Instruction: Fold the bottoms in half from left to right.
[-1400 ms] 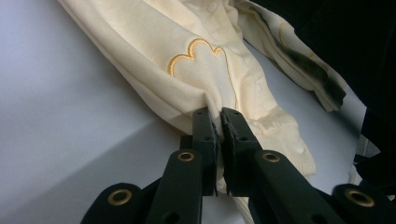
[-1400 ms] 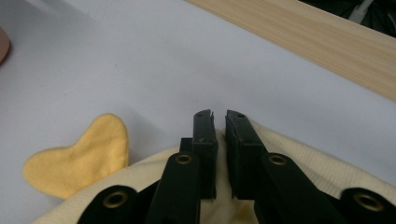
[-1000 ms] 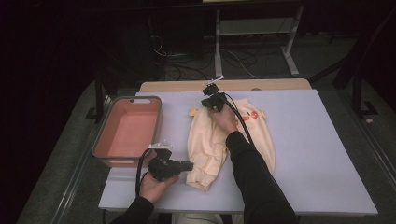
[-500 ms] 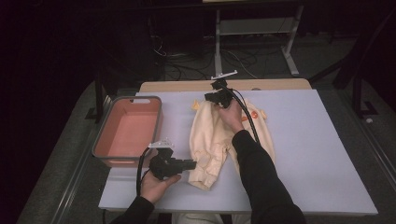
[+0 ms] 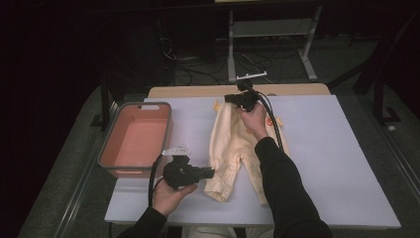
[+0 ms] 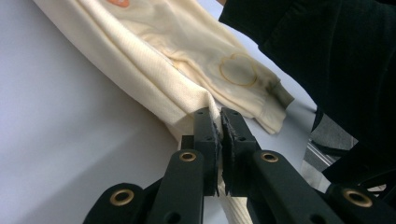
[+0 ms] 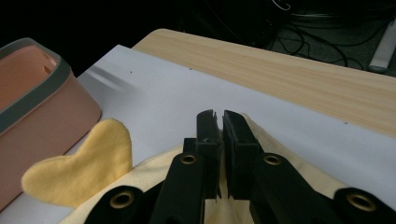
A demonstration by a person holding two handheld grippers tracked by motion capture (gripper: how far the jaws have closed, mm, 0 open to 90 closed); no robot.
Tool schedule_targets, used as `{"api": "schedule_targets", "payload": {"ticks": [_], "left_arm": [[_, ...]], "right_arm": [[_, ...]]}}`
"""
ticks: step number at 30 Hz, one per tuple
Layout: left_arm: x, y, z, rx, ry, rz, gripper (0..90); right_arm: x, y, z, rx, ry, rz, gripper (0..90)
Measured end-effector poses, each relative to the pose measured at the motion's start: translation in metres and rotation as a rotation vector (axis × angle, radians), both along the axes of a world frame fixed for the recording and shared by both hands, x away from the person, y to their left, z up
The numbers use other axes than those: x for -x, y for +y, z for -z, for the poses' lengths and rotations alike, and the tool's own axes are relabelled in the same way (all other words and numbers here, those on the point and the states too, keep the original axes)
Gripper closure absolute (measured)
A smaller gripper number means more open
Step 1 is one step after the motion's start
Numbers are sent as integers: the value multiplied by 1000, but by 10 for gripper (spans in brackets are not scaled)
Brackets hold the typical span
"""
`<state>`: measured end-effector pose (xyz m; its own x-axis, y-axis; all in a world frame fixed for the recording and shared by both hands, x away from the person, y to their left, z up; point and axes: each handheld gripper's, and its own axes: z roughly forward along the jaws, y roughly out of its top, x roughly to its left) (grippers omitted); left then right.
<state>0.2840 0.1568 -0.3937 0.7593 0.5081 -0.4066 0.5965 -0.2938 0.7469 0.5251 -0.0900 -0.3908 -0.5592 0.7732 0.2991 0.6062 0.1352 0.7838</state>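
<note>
My left gripper (image 5: 210, 173) pinches a leg cuff of the cream romper (image 5: 236, 148), my right gripper (image 5: 229, 97) its collar; it lies mid-tabletop (image 5: 337, 163), lengthwise, collar toward the far edge.

Dark room; cables (image 5: 198, 64) on grey floor (image 5: 74, 144)

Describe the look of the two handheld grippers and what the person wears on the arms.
Both the left gripper and right gripper are black, each with a light three-cornered plate on top and a trailing black cable. Their jaws are black with brass-ringed rivets. Both arms wear black sleeves.
</note>
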Motion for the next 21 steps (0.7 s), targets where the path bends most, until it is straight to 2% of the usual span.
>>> {"api": "schedule_targets", "payload": {"ticks": [5, 21], "left_arm": [[1, -7, -4, 0, -9, 20, 854], [1, -34, -10, -7, -21, 75, 855]], "right_arm": [[2, -10, -2, -44, -2, -1, 845], [8, -32, -12, -28, -1, 10, 845]]}}
